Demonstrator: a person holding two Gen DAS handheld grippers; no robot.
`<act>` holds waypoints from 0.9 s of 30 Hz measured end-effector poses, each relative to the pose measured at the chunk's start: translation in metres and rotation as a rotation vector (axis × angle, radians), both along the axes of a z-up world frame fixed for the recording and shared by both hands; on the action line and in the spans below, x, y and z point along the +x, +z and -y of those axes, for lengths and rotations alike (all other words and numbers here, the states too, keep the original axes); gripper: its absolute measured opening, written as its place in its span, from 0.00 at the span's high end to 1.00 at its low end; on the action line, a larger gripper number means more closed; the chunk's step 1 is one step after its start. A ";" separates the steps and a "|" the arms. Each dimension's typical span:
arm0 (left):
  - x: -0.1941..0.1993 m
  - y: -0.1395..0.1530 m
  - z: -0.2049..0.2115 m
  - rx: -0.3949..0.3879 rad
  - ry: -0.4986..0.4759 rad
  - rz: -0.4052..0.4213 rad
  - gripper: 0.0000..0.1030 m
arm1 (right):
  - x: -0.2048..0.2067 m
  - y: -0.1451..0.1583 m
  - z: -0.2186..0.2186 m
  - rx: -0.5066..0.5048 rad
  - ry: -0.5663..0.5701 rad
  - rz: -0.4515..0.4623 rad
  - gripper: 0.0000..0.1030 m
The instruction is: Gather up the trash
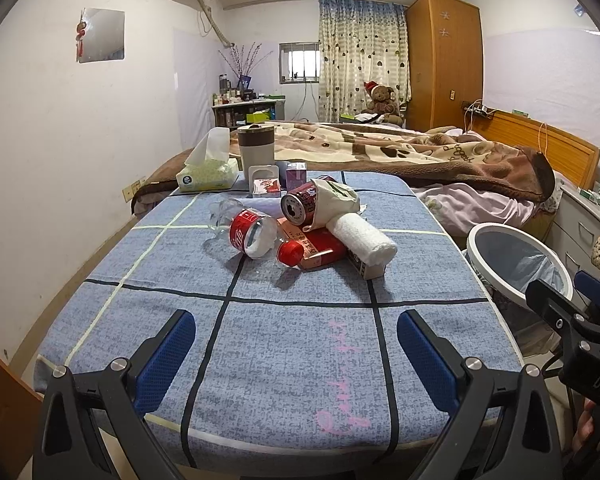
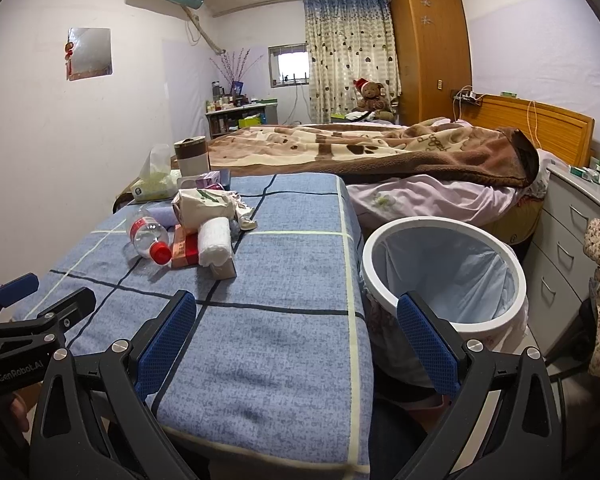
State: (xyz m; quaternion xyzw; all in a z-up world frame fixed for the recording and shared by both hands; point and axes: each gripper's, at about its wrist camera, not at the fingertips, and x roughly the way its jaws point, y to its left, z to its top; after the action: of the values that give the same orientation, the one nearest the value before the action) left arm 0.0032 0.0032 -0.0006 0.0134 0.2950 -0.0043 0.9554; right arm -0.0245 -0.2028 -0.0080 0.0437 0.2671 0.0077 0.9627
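A pile of trash lies mid-table on the blue checked cloth (image 1: 160, 264): a clear plastic bottle (image 1: 246, 234) with a red label, a red can (image 1: 300, 204) inside a crumpled beige wrapper (image 1: 336, 198), a white paper roll (image 1: 364, 238) and a flat red box (image 1: 320, 252). My left gripper (image 1: 296, 344) hovers open over the near part of the table, well short of the pile. To the right of the table stands a white bin (image 2: 444, 272) with a blue liner. My right gripper (image 2: 296, 332) is open above the table's right edge, beside the bin. Both grippers hold nothing.
A tissue box (image 1: 208, 172), a grey tumbler (image 1: 256, 146) and small boxes (image 1: 296, 174) stand at the table's far end. Behind them is a bed with a brown blanket (image 1: 420, 152). Grey drawers (image 2: 568, 240) stand right of the bin.
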 end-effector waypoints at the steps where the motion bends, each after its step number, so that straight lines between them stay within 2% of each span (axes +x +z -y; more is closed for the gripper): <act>1: 0.000 0.000 0.000 0.000 0.000 0.000 0.01 | 0.000 0.000 0.000 0.000 -0.001 -0.001 0.00; 27: -0.002 0.002 -0.003 -0.003 0.003 0.004 0.01 | -0.001 0.002 0.002 -0.003 -0.003 0.004 0.00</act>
State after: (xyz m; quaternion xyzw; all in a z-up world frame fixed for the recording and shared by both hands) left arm 0.0007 0.0065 0.0014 0.0116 0.2931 -0.0034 0.9560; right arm -0.0251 -0.2049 -0.0063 0.0427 0.2649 0.0058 0.9633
